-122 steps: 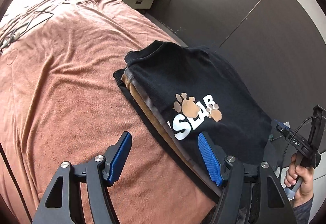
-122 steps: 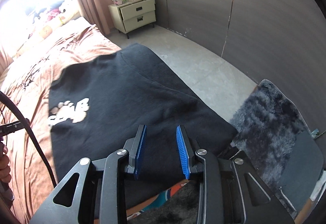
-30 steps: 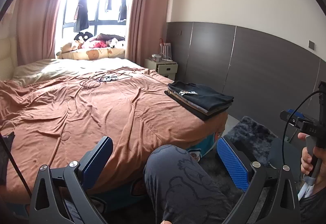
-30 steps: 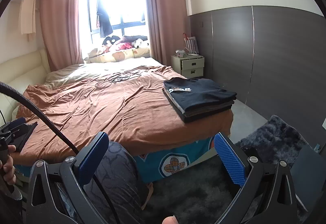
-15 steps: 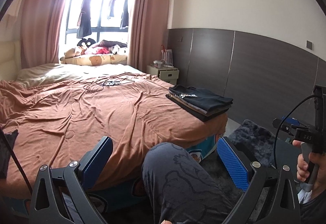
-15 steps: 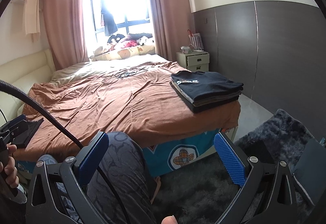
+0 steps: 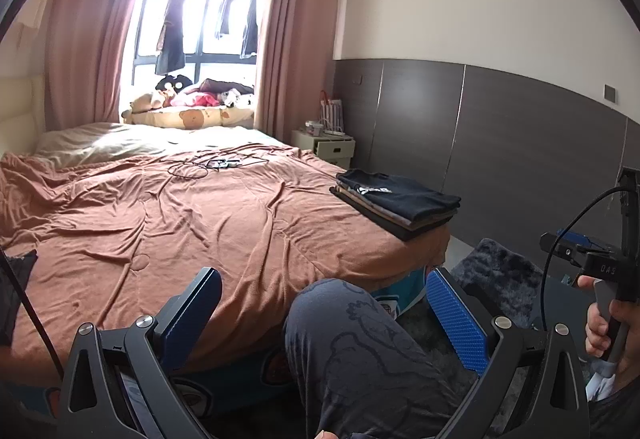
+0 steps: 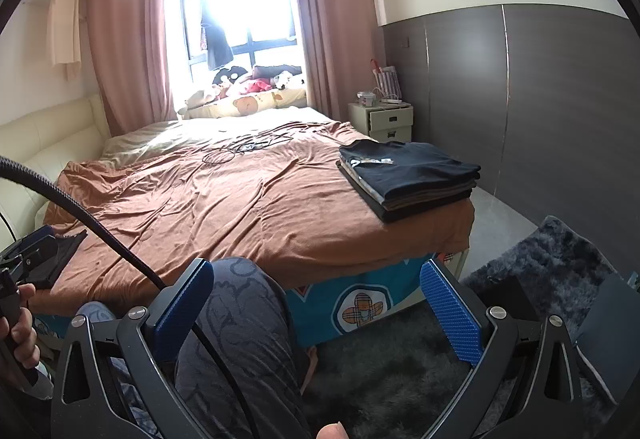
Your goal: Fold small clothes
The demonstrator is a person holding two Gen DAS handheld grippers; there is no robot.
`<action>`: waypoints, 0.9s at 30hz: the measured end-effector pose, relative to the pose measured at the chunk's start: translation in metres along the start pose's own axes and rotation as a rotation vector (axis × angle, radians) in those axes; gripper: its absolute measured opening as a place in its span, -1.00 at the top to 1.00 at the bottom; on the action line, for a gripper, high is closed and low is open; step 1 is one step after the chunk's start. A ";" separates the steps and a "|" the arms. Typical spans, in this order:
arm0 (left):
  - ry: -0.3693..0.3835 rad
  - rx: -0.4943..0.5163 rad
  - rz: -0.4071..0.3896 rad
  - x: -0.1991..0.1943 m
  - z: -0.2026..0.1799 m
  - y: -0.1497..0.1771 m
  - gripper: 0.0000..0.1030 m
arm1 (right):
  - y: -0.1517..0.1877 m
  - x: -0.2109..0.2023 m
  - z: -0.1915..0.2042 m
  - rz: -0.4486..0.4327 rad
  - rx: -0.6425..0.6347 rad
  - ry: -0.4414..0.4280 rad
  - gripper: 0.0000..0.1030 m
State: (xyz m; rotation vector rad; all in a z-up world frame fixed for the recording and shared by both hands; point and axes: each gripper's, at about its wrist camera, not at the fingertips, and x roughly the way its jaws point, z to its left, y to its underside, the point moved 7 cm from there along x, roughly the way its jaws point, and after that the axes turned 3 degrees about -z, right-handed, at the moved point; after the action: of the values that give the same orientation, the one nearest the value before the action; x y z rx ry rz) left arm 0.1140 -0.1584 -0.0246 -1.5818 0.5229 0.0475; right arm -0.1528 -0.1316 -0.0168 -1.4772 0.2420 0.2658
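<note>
Since four seconds ago: withdrawn from directly over the folded stack to beyond the foot of the bed. Left wrist view: left gripper [image 7: 324,313] spread wide, empty, over a knee [image 7: 360,339]; folded stack [image 7: 396,201] at bed's [image 7: 200,223] right corner, ahead-right. Right wrist view: right gripper [image 8: 316,303] likewise released, nearer the folded stack [image 8: 410,177], long axis running away from camera.

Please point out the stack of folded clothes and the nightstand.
Stack [image 8: 416,167], right wrist view, on the black top shirt.
Nightstand [image 8: 386,119], right wrist view, on its upper drawer front.
</note>
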 end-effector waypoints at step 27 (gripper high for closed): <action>-0.027 -0.013 -0.012 -0.009 0.001 -0.002 -0.99 | -0.005 -0.006 0.004 0.000 -0.018 -0.005 -1.00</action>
State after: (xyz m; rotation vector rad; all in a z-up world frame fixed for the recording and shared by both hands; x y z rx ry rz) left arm 0.1069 -0.1548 -0.0193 -1.5951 0.4924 0.0632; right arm -0.1565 -0.1281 -0.0101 -1.4940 0.2359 0.2718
